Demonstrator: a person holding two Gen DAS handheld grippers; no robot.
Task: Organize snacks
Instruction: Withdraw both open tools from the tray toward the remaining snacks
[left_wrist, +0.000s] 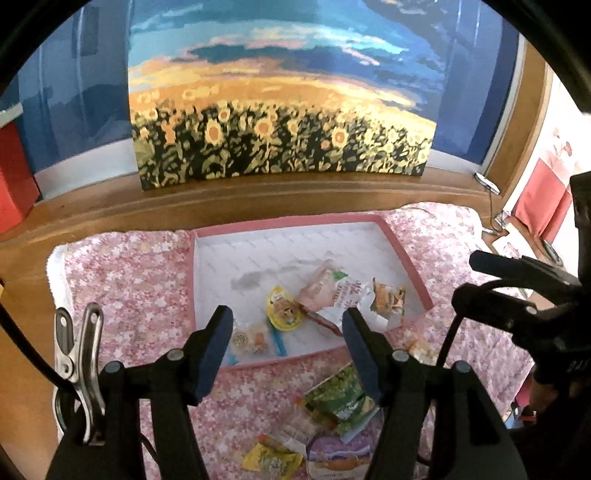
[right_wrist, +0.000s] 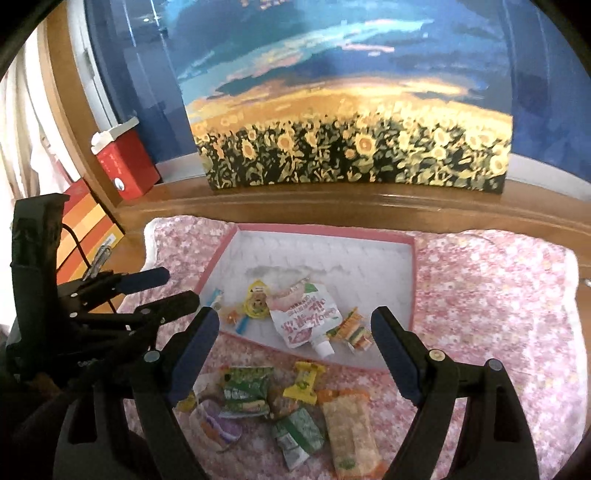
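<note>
We hold the left hand-held gripper (left_wrist: 288, 325) and the right hand-held gripper (right_wrist: 295, 328) released, grasping nothing; nearest, loose snacks lie on the pink floral cloth (right_wrist: 480, 295): a green packet (right_wrist: 245, 391), a yellow packet (right_wrist: 304, 378), a long pale bag (right_wrist: 349, 428); beyond, the pink-rimmed tray (right_wrist: 325, 230) holds a white spouted pouch (right_wrist: 306, 321), a round yellow snack (right_wrist: 257, 303) and a striped packet (right_wrist: 352, 332); farthest, a sunflower painting (right_wrist: 351, 122) stands on the wooden ledge (right_wrist: 332, 210), a red box (right_wrist: 127, 166) to its left.
</note>
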